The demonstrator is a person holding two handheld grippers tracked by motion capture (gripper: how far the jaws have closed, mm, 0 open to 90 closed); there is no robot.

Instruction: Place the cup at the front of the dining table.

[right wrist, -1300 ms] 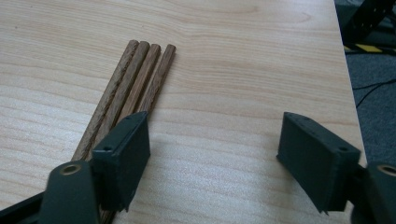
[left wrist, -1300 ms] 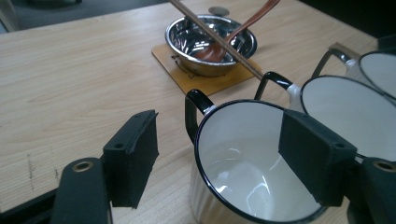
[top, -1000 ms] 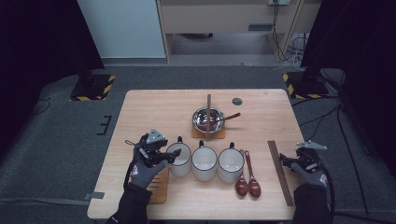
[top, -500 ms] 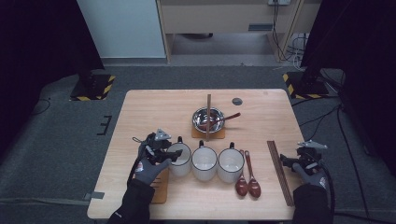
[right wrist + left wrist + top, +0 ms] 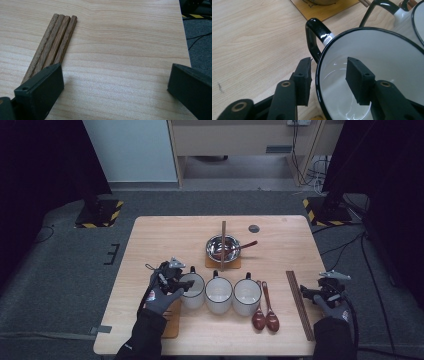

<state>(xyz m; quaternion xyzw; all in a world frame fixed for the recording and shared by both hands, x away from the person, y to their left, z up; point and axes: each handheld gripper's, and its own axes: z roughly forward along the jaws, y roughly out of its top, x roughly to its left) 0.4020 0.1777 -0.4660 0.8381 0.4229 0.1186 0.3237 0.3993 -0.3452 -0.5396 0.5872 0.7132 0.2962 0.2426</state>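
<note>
Glossy white enamel mug [image 5: 374,65], black rim, wooden table [image 5: 249,37]

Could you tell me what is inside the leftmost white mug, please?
One pad of the left claw sits inside the leftmost mug, the other outside its rim. Otherwise its white inside looks empty; that pad hides part of the bottom.

Table [image 5: 165,230] evenly lit – surroundings dark (near black); glare on mug [image 5: 387,57] enamel, close views sharp.
</note>
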